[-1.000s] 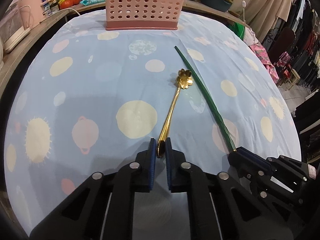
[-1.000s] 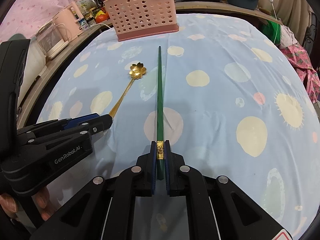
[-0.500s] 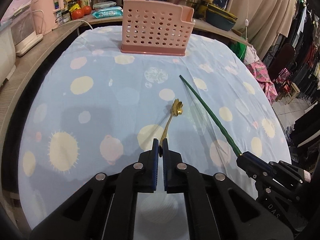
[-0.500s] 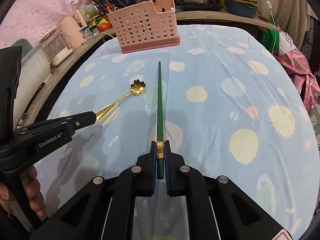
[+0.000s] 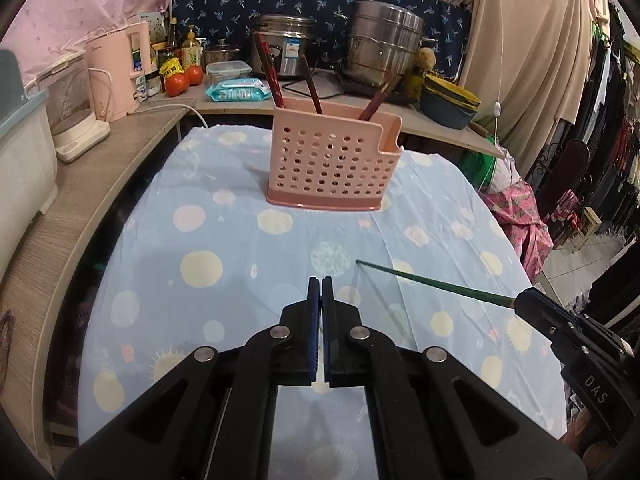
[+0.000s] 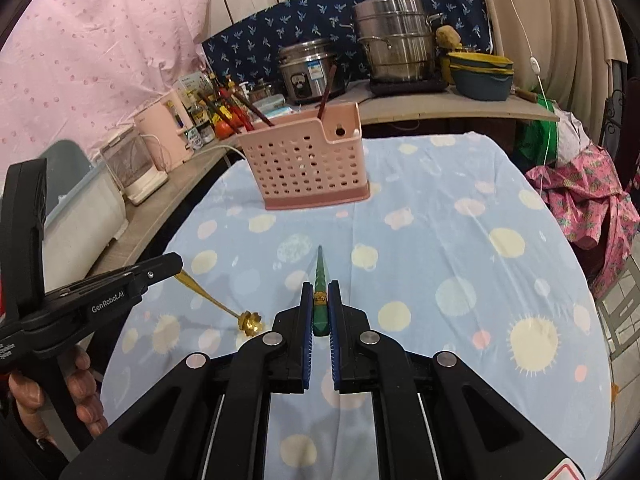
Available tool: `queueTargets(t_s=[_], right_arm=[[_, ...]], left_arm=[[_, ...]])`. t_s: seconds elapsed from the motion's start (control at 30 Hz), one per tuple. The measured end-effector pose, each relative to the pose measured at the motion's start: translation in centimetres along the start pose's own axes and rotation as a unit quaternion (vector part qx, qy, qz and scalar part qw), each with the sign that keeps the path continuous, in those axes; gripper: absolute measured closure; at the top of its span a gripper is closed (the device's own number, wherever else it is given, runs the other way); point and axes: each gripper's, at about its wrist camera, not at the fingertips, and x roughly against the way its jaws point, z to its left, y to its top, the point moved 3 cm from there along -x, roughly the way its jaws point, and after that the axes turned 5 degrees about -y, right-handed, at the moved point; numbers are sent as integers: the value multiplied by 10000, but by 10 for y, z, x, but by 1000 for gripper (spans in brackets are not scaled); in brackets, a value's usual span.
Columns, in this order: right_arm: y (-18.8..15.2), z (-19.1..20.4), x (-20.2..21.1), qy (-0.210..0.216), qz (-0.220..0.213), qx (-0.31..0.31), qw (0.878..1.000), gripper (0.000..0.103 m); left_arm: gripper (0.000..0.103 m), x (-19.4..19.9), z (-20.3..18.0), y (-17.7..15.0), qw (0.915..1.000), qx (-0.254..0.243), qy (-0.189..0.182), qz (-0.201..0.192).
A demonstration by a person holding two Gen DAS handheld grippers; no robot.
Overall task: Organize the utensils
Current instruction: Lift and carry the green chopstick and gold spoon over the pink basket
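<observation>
A pink perforated utensil holder (image 5: 334, 164) stands at the far end of the table, with several dark red chopsticks in it; it also shows in the right wrist view (image 6: 306, 162). My left gripper (image 5: 321, 284) is shut on a gold flower-bowl spoon (image 6: 224, 306), which hangs below its fingers and is hidden in its own view. My right gripper (image 6: 320, 292) is shut on a green chopstick (image 6: 320, 280), held in the air above the cloth. The chopstick (image 5: 432, 283) crosses the right of the left wrist view.
A blue cloth with pale dots (image 5: 240, 264) covers the table. A wooden counter (image 5: 80, 184) runs along the left and back with a pink kettle (image 5: 116, 76), tomatoes, steel pots (image 6: 396, 52) and bowls. Clothes hang at the right.
Both grippers have risen off the cloth, lifting the spoon and the green chopstick. The views have tilted up toward the holder and the counter.
</observation>
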Motion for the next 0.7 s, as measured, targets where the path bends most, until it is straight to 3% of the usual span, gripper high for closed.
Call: queueTargets(t_s=[0.7], right_arm=[[129, 11, -7, 346, -975, -244, 9943, 96]], left_arm=[[102, 8, 3, 118, 9964, -178, 75, -821]])
